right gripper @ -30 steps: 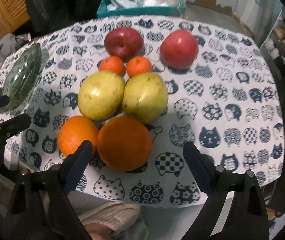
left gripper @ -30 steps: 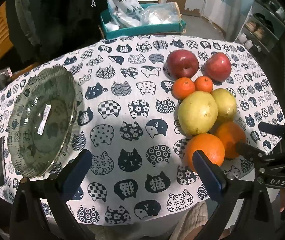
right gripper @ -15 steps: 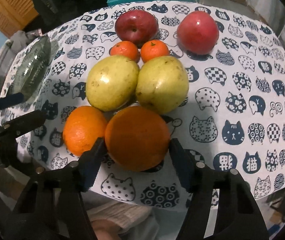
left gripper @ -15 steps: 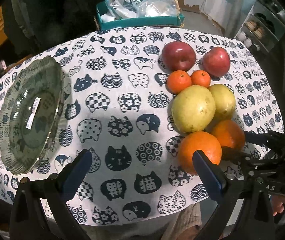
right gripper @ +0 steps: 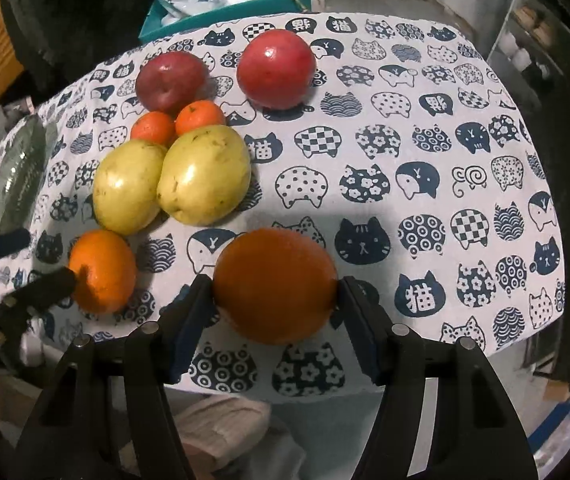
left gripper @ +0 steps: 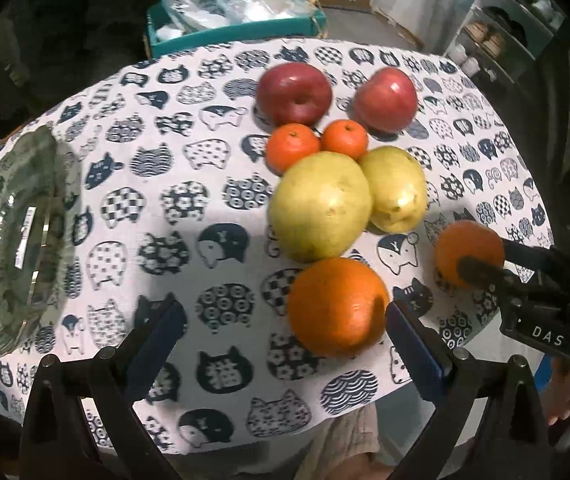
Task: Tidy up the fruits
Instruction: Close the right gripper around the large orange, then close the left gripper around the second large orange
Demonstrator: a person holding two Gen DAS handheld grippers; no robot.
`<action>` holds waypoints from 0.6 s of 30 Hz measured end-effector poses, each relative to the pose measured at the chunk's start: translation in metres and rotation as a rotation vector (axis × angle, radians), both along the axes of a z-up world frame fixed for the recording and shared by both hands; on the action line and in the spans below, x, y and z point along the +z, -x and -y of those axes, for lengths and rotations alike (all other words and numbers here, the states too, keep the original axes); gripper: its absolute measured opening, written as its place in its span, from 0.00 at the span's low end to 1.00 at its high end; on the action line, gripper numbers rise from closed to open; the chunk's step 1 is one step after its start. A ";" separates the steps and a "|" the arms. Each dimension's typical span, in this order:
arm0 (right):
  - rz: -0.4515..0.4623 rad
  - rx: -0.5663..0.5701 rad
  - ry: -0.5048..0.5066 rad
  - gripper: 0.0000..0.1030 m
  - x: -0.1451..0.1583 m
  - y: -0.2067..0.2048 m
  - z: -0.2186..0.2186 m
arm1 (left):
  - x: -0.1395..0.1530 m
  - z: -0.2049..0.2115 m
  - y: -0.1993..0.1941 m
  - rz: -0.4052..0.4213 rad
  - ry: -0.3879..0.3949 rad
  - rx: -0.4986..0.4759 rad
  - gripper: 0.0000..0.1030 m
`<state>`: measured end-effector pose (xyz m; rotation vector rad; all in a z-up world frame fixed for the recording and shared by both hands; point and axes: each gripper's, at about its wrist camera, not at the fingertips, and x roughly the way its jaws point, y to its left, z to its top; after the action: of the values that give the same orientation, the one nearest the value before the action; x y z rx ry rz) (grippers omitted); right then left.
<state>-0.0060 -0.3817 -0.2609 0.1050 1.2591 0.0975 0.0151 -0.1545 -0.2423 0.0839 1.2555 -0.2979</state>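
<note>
My right gripper [right gripper: 271, 312] is shut on a large orange [right gripper: 275, 284] and holds it apart from the fruit group; it also shows in the left wrist view [left gripper: 469, 252]. My left gripper [left gripper: 281, 332] is open and empty, its right pad beside a second orange [left gripper: 337, 306]. Two yellow-green pears [left gripper: 321, 204] [left gripper: 397, 188], two small tangerines [left gripper: 293, 146] [left gripper: 344, 138] and two red apples [left gripper: 293, 92] [left gripper: 385, 98] lie on the cat-print tablecloth [left gripper: 157, 208]. A green glass plate [left gripper: 17, 236] sits at the left.
A teal box [left gripper: 237, 28] with plastic bags stands behind the table. Shelves [left gripper: 505, 28] stand at the far right. The table's front edge is close under both grippers. The left gripper's fingers [right gripper: 41, 284] show at the left of the right wrist view.
My right gripper closed on the large orange and carried it right, away from the pears. My left gripper moved nearer to the other orange.
</note>
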 end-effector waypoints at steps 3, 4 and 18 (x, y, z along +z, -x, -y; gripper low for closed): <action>-0.014 -0.004 -0.014 0.67 -0.005 -0.002 -0.001 | -0.009 0.009 0.000 -0.013 -0.021 -0.018 0.98; -0.023 -0.005 -0.023 0.67 -0.007 -0.004 -0.002 | -0.011 0.010 0.000 -0.018 -0.018 -0.019 0.99; -0.033 0.003 -0.048 0.64 -0.019 -0.014 -0.010 | -0.033 0.012 -0.003 -0.149 0.142 -0.004 0.75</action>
<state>0.0081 -0.3720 -0.2795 0.1470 1.2900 0.1293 0.0186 -0.1666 -0.2751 -0.0587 1.3784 -0.4011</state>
